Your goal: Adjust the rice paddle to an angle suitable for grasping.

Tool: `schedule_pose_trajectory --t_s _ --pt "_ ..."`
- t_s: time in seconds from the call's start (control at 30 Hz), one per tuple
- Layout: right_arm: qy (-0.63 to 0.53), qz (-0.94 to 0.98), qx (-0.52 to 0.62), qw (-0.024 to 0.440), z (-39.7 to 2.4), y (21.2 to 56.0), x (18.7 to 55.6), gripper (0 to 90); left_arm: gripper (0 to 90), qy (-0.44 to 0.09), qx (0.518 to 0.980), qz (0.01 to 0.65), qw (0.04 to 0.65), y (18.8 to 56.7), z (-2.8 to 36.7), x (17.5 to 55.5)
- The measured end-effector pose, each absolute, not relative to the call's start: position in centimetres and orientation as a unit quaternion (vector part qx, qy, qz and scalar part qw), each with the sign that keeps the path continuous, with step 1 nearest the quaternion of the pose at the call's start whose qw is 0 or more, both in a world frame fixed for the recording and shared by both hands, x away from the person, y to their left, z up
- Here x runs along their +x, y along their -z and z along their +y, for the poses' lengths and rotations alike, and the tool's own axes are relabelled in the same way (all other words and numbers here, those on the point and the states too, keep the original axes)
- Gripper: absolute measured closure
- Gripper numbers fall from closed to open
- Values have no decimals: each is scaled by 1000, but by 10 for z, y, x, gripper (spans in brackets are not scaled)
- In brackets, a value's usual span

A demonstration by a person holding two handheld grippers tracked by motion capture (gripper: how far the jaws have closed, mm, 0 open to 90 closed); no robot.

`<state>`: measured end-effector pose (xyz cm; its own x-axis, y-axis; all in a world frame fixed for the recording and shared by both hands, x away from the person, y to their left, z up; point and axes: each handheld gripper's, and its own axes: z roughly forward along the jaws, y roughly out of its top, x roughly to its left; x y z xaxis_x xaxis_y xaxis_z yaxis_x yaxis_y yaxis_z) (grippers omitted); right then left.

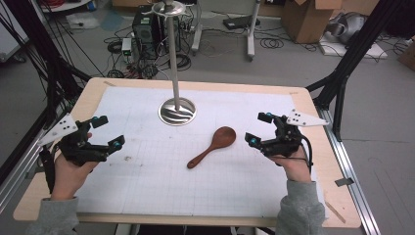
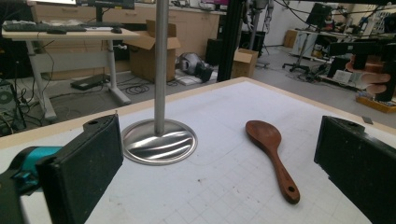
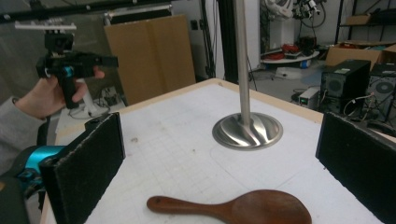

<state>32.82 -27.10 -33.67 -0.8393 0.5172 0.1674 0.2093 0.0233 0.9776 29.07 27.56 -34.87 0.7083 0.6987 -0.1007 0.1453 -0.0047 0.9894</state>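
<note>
wooden spoon lies untouched, both grippers wait wide apart

the bench (image 1: 147, 196) carries a metal stand (image 1: 177, 110) at upper centre; the wooden spoon (image 1: 212, 146) lies flat at frame centre, just below the stand's base. left gripper (image 1: 108, 132) at left and right gripper (image 1: 258, 129) at right have fingers released, grasping nothing. judging by this, the pickup is not yet begun.

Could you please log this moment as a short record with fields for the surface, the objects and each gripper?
surface: table under a white gridded mat
spoon: wooden spoon lying flat mid-mat, bowl toward the stand, untouched
stand: metal stand, round base on the mat, pole upright
left gripper: open, holding nothing, left of the spoon
right gripper: open, holding nothing, right of the spoon's bowl
</note>
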Motion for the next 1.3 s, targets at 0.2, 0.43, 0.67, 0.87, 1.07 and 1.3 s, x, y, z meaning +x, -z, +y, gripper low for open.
schedule_pose_trajectory --t_s 0.2,0.43,0.67,0.87,1.07,1.3 --pt "-637 713 265 125 -263 340 336 0 17 -224 675 316 628 350 282 285" --pt "-615 726 274 138 -249 346 346 43 17 -225 676 323 623 353 286 282" --pt "-600 739 273 134 -236 354 354 179 17 -223 685 325 613 357 283 282" --pt "-592 751 266 119 -227 360 359 349 17 -220 687 326 612 359 284 281" --pt "-584 762 257 114 -222 364 362 480 17 -218 688 330 609 360 285 281" --pt "-573 772 251 112 -214 369 364 620 17 -216 689 329 608 361 283 281"
